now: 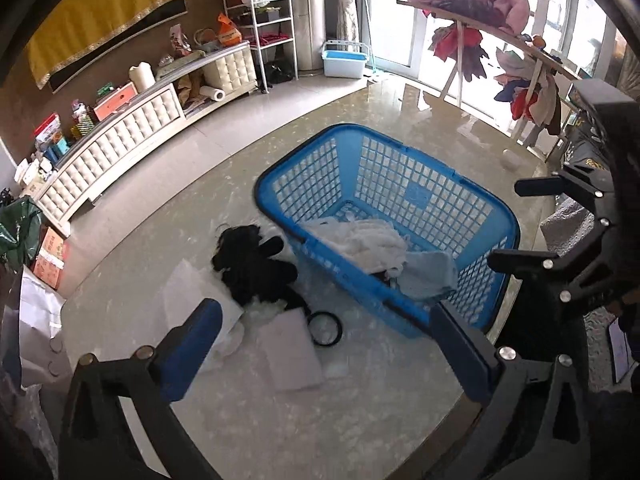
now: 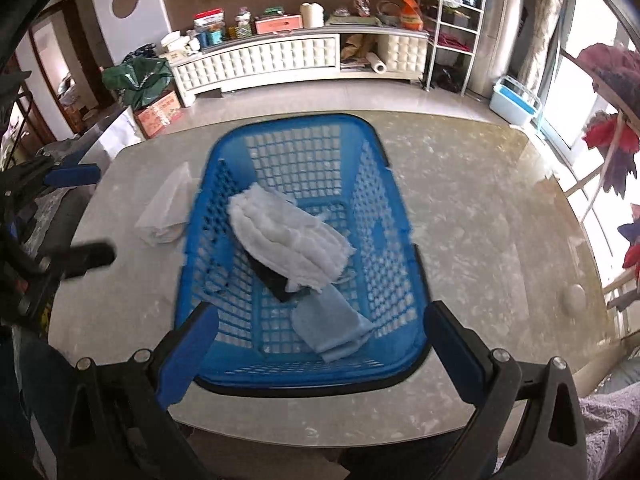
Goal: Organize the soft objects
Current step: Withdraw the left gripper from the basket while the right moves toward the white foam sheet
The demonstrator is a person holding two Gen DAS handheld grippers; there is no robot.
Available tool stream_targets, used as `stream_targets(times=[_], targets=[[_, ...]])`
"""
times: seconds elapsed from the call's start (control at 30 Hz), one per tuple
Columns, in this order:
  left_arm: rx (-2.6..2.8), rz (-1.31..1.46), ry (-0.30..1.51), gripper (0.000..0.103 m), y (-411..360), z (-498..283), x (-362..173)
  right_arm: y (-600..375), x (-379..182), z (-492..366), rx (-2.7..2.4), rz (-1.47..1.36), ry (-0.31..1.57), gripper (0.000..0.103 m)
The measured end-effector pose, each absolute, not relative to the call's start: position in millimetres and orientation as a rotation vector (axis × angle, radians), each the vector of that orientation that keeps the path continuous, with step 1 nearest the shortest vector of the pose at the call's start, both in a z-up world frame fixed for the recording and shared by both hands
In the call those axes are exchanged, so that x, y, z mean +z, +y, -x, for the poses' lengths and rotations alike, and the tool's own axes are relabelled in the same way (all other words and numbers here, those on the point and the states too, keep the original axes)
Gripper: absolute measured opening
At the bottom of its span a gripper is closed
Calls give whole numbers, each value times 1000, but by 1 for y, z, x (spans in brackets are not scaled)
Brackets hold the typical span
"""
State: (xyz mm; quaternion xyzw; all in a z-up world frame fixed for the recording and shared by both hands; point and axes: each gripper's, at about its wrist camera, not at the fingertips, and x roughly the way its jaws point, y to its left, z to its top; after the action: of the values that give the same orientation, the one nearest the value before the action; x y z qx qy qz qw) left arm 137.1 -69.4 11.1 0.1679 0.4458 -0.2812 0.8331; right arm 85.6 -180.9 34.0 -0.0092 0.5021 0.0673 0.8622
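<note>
On the marble table point(image 2: 480, 208) stands a blue basket point(image 2: 396, 240) holding a white fluffy cloth point(image 2: 288, 236), a dark piece and a pale blue cloth point(image 2: 332, 328). Beside it lie a black plush toy point(image 1: 256, 264) and white sheets point(image 1: 288, 352). Both the left gripper point(image 1: 324, 344) and the right gripper point(image 2: 320, 344) are wide apart, holding nothing.

The basket point(image 2: 296, 376) stood on the worktop point(image 2: 480, 240). Inside the basket lay a folded cloth point(image 2: 288, 236) over a dark item point(image 2: 276, 280), with a smaller cloth point(image 2: 332, 328) beside them nearer the camera. Left of the basket, on the worktop, lay a plush toy point(image 1: 252, 264), flat sheets point(image 1: 288, 352) and a ring point(image 1: 326, 328).
</note>
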Motion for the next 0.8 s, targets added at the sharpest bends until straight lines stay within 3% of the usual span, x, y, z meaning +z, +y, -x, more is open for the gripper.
stream_targets(times=[0.8], targets=[[-494, -206, 1007, 103, 82, -91, -5, -17, 9, -100, 400, 134, 1128, 102]])
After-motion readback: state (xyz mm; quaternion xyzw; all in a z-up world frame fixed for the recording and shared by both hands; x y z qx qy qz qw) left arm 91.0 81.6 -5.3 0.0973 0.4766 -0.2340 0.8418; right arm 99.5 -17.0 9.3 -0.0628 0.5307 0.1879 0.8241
